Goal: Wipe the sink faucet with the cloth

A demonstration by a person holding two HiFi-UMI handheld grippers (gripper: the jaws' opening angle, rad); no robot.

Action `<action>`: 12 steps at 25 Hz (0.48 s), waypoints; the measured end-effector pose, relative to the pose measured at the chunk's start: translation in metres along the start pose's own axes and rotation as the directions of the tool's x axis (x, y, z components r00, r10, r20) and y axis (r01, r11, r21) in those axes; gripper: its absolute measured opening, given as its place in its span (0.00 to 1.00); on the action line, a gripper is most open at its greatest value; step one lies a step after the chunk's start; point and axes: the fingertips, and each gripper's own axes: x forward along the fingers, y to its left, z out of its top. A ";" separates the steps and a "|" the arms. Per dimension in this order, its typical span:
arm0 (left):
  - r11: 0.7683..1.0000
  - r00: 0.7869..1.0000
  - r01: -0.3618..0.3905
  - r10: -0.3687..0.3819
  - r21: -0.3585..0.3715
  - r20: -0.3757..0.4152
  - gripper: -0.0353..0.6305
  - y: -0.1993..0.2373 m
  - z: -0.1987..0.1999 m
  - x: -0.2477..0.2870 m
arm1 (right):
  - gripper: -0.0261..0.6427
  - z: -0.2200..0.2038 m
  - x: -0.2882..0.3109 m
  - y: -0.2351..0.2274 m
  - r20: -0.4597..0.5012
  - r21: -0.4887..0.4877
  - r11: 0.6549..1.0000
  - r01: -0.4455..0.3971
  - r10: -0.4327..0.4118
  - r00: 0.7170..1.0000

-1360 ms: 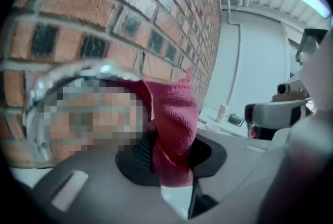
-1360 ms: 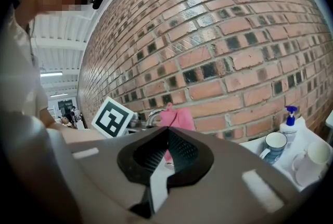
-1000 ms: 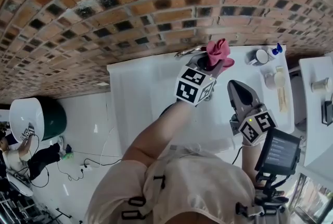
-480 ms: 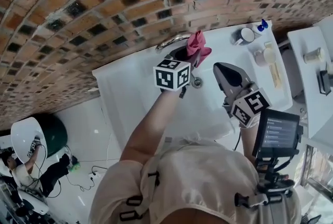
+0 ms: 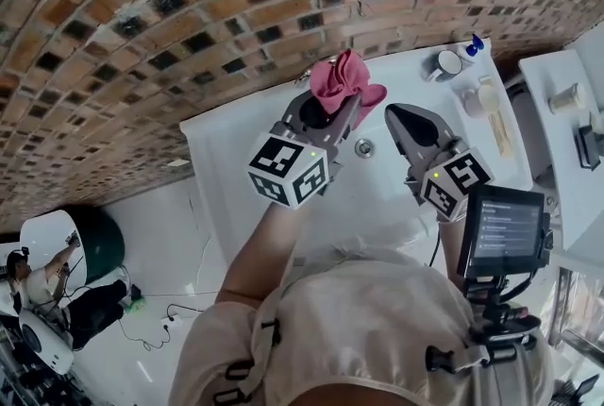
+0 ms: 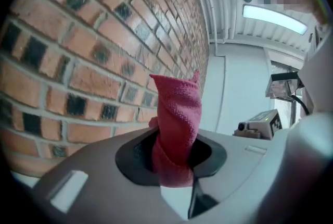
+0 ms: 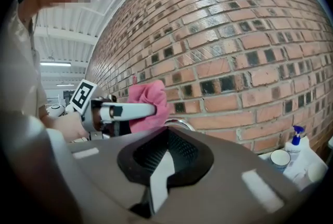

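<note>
Brick wall (image 5: 189,8) fills the top of the head view. Below it is a white surface (image 5: 236,149) with a sink in it. The person stands in front of the sink and holds 1 gripper in each hand.

In the head view, the left gripper (image 5: 332,109) is up near the wall, over the back of the sink. Its jaws are closed tight on a pink cloth (image 5: 344,81). In the left gripper view, the cloth (image 6: 177,113) sticks up out of the left gripper (image 6: 174,165) in a bunch, with bricks behind it.

In that same head view, the right gripper (image 5: 401,119) is over the sink, just to the right of the left one. In the right gripper view, its jaws are close together with only a thin slit, and nothing is between them.

That view also shows the shiny faucet (image 7: 179,123) curving out by the wall. The cloth (image 7: 148,103) is just beside it, up and to the left. I cannot tell if they touch.

At the right end of the surface stand a cup (image 5: 442,64) and a small bottle (image 5: 469,45) with a blue top. The round drain (image 5: 363,147) shows between the 2 grippers.
</note>
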 end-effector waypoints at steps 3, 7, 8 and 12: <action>0.998 0.995 -0.046 0.042 0.037 0.089 0.21 -0.003 0.032 -0.044 | 0.02 0.009 0.006 0.015 0.013 -0.029 0.999 -0.036 0.036 0.999; 0.987 0.983 -0.141 0.130 0.074 0.128 0.21 0.003 0.042 -0.102 | 0.02 0.015 0.008 0.034 0.020 -0.047 0.997 -0.065 0.066 0.998; 0.982 0.979 -0.171 0.160 0.083 0.126 0.21 0.008 0.038 -0.118 | 0.02 0.015 0.009 0.041 0.019 -0.052 0.996 -0.073 0.074 0.997; 0.932 0.941 -0.337 0.328 0.131 0.083 0.21 0.038 0.002 -0.192 | 0.02 0.006 0.018 0.080 0.001 -0.070 0.989 -0.128 0.128 0.992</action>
